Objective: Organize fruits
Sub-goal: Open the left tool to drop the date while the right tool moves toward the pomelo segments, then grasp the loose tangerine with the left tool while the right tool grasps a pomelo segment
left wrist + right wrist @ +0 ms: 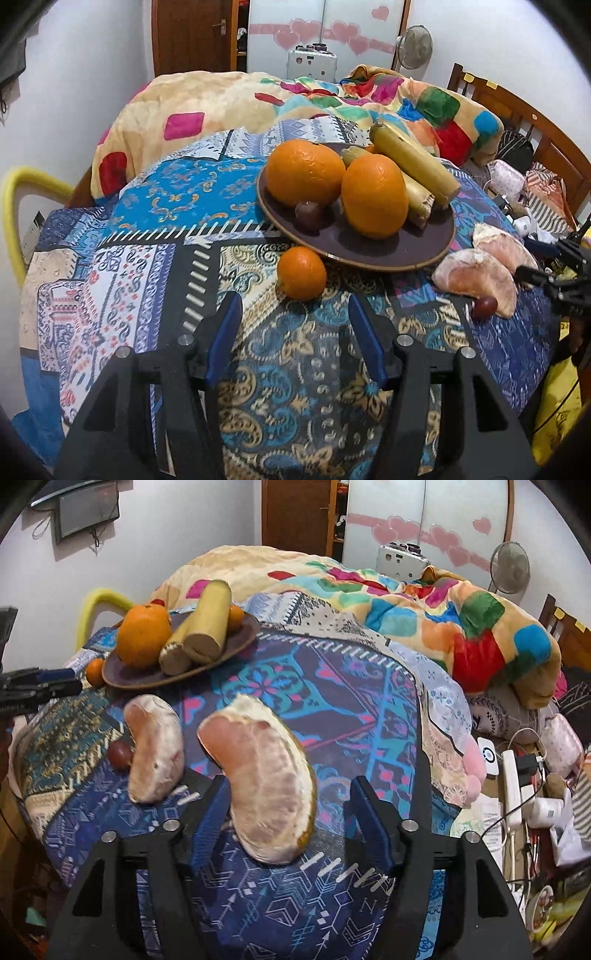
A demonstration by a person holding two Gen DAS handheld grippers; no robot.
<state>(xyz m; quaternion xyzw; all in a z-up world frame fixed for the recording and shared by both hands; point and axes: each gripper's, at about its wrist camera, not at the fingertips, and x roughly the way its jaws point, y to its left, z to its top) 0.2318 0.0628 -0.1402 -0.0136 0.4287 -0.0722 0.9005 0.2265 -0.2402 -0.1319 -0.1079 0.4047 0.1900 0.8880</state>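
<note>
A dark brown plate (369, 251) on the patterned bedcover holds two big oranges (304, 171), bananas (413, 162) and a dark grape (309, 215). A small orange (301, 272) lies on the cover by the plate's near rim, just ahead of my left gripper (293, 301), which is open and empty. Right of the plate lie two peeled pomelo segments (476, 275) and a loose grape (484, 306). My right gripper (289, 781) straddles the nearer segment (266, 775); a gap shows at its right finger, so it is open. The other segment (155, 749) lies to the left.
A bright patchwork blanket (221, 107) is heaped behind the plate. The bed's wooden headboard (517, 107) stands at the right. Cables, a power strip (513, 786) and clutter fill the floor beside the bed. A yellow padded rail (14, 206) curves at the left edge.
</note>
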